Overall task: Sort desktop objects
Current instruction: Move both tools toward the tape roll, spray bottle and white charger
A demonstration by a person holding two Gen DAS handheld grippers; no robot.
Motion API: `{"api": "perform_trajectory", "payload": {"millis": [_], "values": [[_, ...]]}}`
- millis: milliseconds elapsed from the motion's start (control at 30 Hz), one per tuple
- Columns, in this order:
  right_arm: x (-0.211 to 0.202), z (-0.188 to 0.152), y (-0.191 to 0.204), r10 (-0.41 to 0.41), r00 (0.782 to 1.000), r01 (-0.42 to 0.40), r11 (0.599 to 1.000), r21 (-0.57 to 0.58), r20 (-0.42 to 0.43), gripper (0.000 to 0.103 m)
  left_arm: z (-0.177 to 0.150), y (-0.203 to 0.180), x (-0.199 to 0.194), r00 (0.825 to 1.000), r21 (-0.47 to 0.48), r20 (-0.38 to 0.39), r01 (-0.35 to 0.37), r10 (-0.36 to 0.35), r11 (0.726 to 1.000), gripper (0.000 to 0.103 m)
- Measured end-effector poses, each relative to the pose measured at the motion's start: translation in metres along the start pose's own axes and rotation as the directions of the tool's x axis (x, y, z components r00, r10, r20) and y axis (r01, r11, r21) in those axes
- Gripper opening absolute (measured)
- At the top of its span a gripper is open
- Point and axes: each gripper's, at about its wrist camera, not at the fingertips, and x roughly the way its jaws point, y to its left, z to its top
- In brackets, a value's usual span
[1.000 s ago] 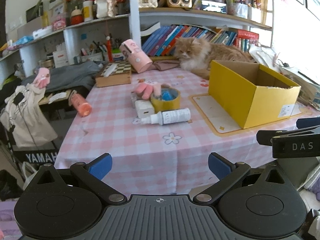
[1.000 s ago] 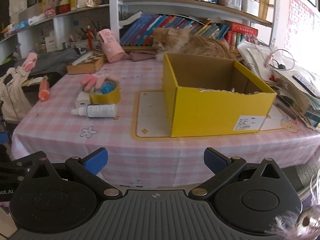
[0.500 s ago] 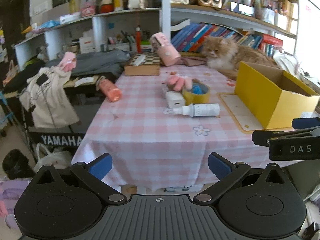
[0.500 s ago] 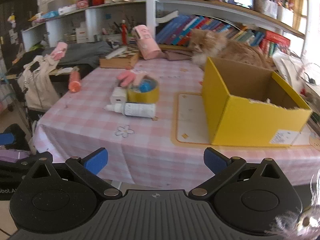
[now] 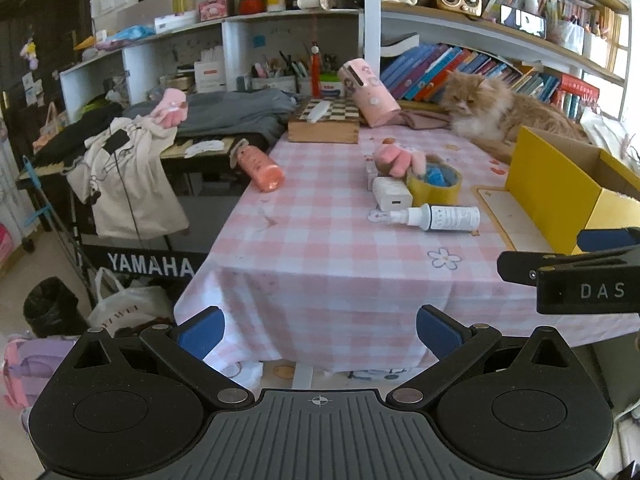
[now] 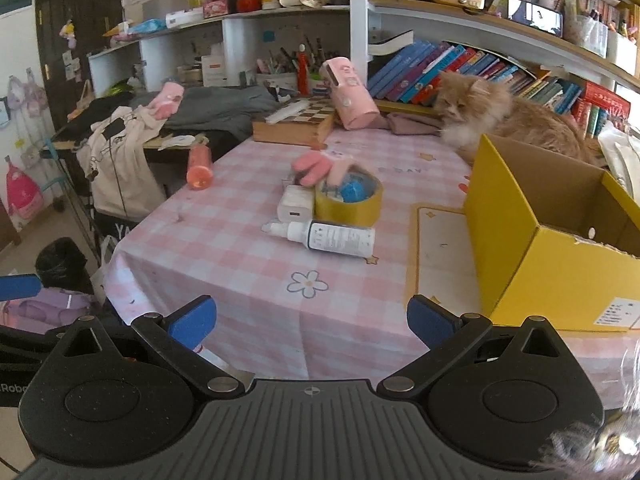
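Observation:
On the pink checked tablecloth [image 5: 320,264] lie a white bottle [image 5: 440,217] [image 6: 328,236], a white charger block [image 5: 392,199] [image 6: 295,207], a yellow tape roll [image 5: 434,189] [image 6: 348,202] with a blue thing inside, a pink plush [image 5: 394,159] [image 6: 314,167] and an orange-pink bottle [image 5: 260,165] [image 6: 199,165] near the left edge. An open yellow box [image 5: 560,196] [image 6: 548,256] stands at the right. My left gripper [image 5: 318,330] and right gripper [image 6: 310,318] are open and empty, short of the table's near edge.
A cat [image 5: 492,108] [image 6: 500,114] lies at the table's back by the box. A chessboard box [image 5: 324,122] and a pink case [image 5: 368,92] sit at the back. Clothes [image 5: 124,168], a black bin [image 5: 50,306] and bags stand left of the table.
Both grippers have pulled back and swung left, so the table sits farther off and more of the left floor shows. Jaws stay open; the table's objects have not moved.

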Motion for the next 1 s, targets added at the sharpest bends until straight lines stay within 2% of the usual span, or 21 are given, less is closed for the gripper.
{"api": "perform_trajectory", "payload": {"millis": [300, 500, 1000], "values": [[0.024, 0.007, 0.002, 0.035, 0.999, -0.035, 0.999, 0.010, -0.022, 0.103, 0.010, 0.004, 0.013, 1.000, 0.026, 0.019, -0.012, 0.012, 1.000, 0.103], [0.041, 0.015, 0.001, 0.048, 0.998, -0.048, 0.999, 0.017, -0.039, 0.103, 0.025, 0.011, 0.030, 1.000, -0.005, 0.011, -0.011, 0.011, 1.000, 0.103], [0.075, 0.029, -0.012, 0.006, 0.996, 0.000, 0.998, 0.061, -0.087, 0.103, 0.061, 0.010, 0.073, 0.999, -0.014, 0.000, 0.038, -0.038, 0.999, 0.103]]}}
